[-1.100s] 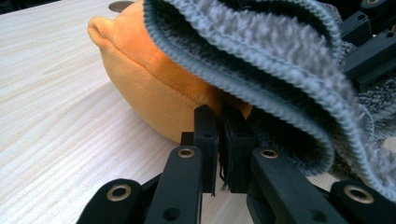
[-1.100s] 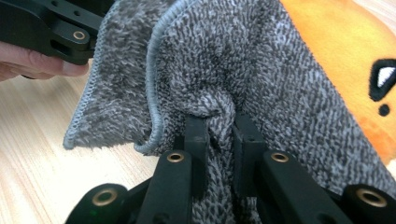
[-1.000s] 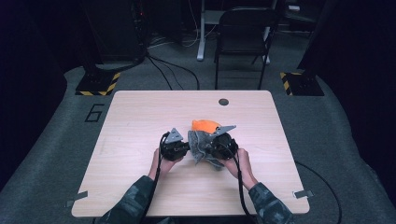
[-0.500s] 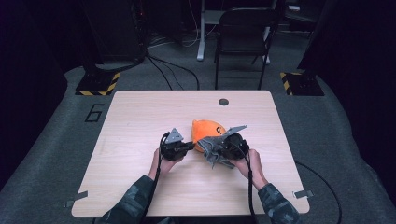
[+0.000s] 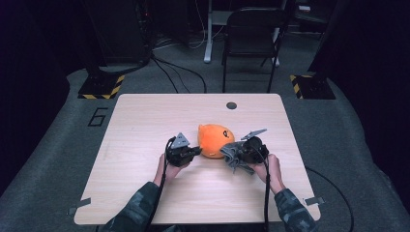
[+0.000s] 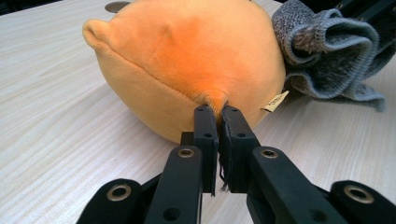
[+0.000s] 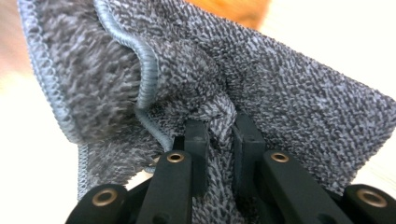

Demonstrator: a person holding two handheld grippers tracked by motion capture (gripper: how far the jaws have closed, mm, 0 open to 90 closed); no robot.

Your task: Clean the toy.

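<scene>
In the right gripper view the grey cloth (image 7: 261,88) runs past the top and left edges and hides most of the orange plush toy (image 7: 243,9), a blurred patch; the pale table (image 7: 327,32) is washed out.

Wide open tabletop (image 5: 145,125) along the left edge and toward the far-left corner, likewise across the near edge between the two forearms. Blocked at the middle by the orange plush (image 5: 215,140), with the left gripper (image 5: 193,151) clamped on its near-left side and the grey cloth (image 5: 234,153), pinched in the right gripper (image 5: 240,152), bunched just beside its right. Free strip along the far edge, apart from a small dark round cap (image 5: 231,105), and a narrower one by the right edge.
</scene>
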